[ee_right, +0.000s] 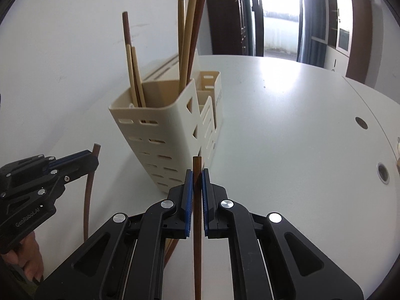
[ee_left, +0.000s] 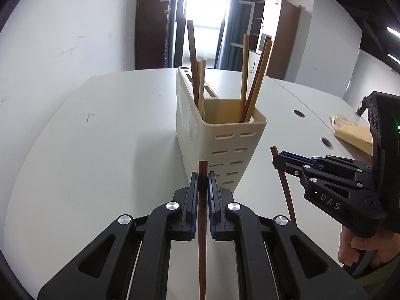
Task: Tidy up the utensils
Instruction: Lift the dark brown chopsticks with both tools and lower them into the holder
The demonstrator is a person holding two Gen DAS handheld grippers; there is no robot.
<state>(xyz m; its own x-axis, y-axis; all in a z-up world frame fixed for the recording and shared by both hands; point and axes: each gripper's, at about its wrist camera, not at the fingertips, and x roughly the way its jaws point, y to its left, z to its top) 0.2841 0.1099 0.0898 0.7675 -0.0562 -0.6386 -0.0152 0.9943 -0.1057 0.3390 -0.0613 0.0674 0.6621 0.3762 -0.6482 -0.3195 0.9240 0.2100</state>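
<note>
The left hand-held gripper is clenched on a dark chopstick; the stick runs straight between the blue pads, its blunt tip poking out just past the fingertips toward 12 o'clock and its length trailing back toward 6 o'clock under the tool. The right hand-held gripper grasps a second dark stick the same way, tip standing just beyond the pads at 12 o'clock.

In the left wrist view, the right hand-held gripper sits at about 3 o'clock, its stick slanting down toward 5 o'clock, with a hand on the grip. In the right wrist view, the left hand-held gripper shows at 9 o'clock, its stick hanging down toward 7 o'clock.

The cream slotted holder stands on the white bench, ahead of both tools at 12 o'clock and apart from them. Several dark and pale sticks already lean in its front compartment. A tan bag lies on the bench at 3 o'clock.
</note>
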